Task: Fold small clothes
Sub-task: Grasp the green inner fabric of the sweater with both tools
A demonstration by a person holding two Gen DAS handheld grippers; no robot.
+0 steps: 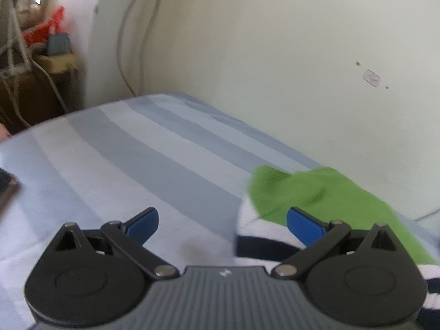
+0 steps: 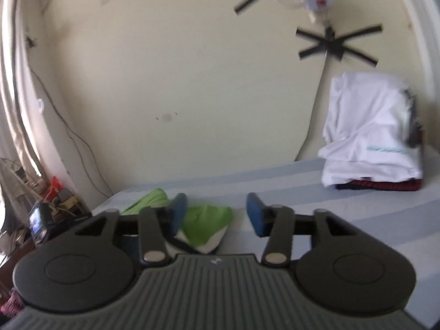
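Note:
A small green garment with white and navy stripes [image 1: 316,189] lies bunched on the blue-striped bed sheet [image 1: 137,159], to the right of my left gripper [image 1: 222,227]. The left gripper is open and empty, its right blue pad just over the garment's edge. In the right wrist view the same garment [image 2: 206,221] lies on the sheet just ahead of my right gripper [image 2: 217,216], which is open and empty above it. The left pad hides part of the green cloth.
A stack of folded clothes, white on top and dark red beneath [image 2: 371,137], sits at the far right of the bed against the cream wall. Cluttered furniture with cables [image 1: 35,63] stands past the bed's left end. A dark object [image 1: 7,187] lies at the sheet's left edge.

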